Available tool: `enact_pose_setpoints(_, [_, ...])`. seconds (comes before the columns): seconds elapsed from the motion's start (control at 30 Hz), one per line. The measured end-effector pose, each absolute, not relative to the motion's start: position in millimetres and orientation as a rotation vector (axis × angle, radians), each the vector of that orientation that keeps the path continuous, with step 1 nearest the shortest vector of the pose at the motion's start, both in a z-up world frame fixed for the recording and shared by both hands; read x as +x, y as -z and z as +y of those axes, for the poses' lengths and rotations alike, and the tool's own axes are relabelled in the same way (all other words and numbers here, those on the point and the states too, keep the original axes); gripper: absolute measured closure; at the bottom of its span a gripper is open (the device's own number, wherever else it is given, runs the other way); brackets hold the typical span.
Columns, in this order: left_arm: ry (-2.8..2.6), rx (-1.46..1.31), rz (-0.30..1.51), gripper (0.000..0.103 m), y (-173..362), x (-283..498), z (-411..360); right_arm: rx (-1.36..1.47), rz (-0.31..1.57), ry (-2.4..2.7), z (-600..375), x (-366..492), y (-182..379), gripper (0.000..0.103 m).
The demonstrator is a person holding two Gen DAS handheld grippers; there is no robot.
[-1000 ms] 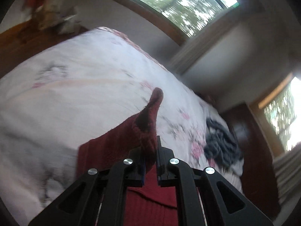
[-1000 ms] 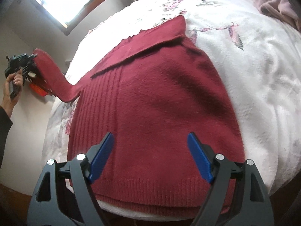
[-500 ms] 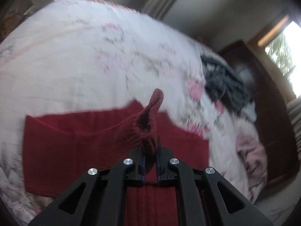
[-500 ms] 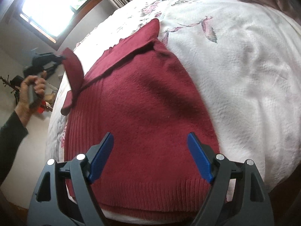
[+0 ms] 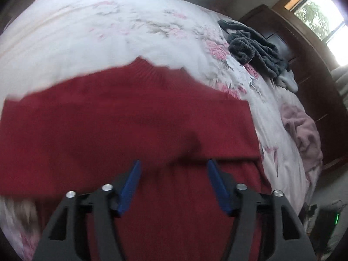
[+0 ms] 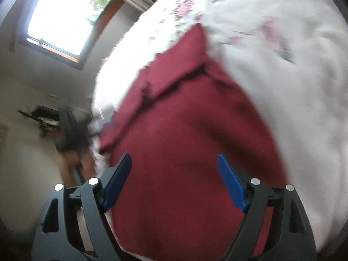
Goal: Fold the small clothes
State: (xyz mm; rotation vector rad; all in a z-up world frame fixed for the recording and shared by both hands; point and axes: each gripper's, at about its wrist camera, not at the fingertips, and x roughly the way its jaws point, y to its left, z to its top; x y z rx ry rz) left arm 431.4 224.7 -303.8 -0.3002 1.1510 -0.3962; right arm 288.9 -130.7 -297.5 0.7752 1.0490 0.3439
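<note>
Beyond sweater (image 5: 130, 119) edge — bare bedspread (image 5: 108, 32)

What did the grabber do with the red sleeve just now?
The left hand-held gripper carried the sleeve across over the red sweater, then opened and let it go; the sleeve now lies folded on the body. The right hand-held gripper stayed open above the hem, and the grey clothes stayed put on the bed.
</note>
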Motion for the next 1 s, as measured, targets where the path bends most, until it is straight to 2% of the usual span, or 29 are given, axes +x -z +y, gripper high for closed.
enact_pose_setpoints(0.07, [0.397, -0.357, 1.182, 0.038, 313.5, 399.3, 241.9, 0.87, 1.076, -0.462, -114.9, 339.2, 300.1, 0.023])
enact_pose_setpoints(0.13, [0.384, -0.404, 1.205, 0.037, 322.9, 369.1, 255.0, 0.928, 1.125, -0.536, -96.6, 383.9, 308.2, 0.034])
enact_pose_setpoints(0.23, [0.36, -0.453, 1.224, 0.034, 334.5, 322.9, 268.9, 0.966, 1.215, -0.594, -64.5, 455.7, 326.4, 0.04])
enact_pose_setpoints(0.37, [0.327, -0.503, 1.227, 0.03, 341.5, 278.2, 283.3, 0.956, 1.347, -0.532, -32.9, 517.0, 360.3, 0.041])
enact_pose_setpoints(0.63, [0.334, -0.577, 1.264, 0.029, 368.5, 255.9, 293.3, 0.837, 1.436, -0.499, 2.6, 543.0, 376.7, 0.043])
enact_pose_setpoints(0.67, [0.333, -0.597, 1.263, 0.029, 370.0, 255.7, 295.8, 0.829, 1.44, -0.496, 6.7, 545.1, 377.3, 0.046])
enact_pose_setpoints(0.7, [0.332, -0.612, 1.262, 0.029, 371.4, 254.1, 298.0, 0.821, 1.447, -0.496, 11.4, 548.7, 376.1, 0.057])
enact_pose_setpoints(0.73, [0.33, -0.626, 1.262, 0.029, 372.3, 253.4, 300.1, 0.815, 1.452, -0.5, 14.3, 549.9, 374.0, 0.074])
enact_pose_setpoints(0.77, [0.329, -0.638, 1.26, 0.029, 373.1, 251.7, 301.3, 0.803, 1.454, -0.501, 17.6, 552.6, 370.6, 0.081])
enact_pose_setpoints(0.8, [0.328, -0.643, 1.26, 0.029, 373.7, 250.6, 302.2, 0.778, 1.449, -0.5, 20.8, 555.4, 364.5, 0.093])
enact_pose_setpoints(0.83, [0.329, -0.644, 1.26, 0.029, 374.4, 250.1, 302.3, 0.749, 1.44, -0.492, 22.5, 558.4, 355.3, 0.097])
enact_pose_setpoints(1.0, [0.327, -0.626, 1.266, 0.029, 375.4, 248.5, 302.7, 0.703, 1.304, -0.531, 6.9, 565.7, 294.3, 0.098])
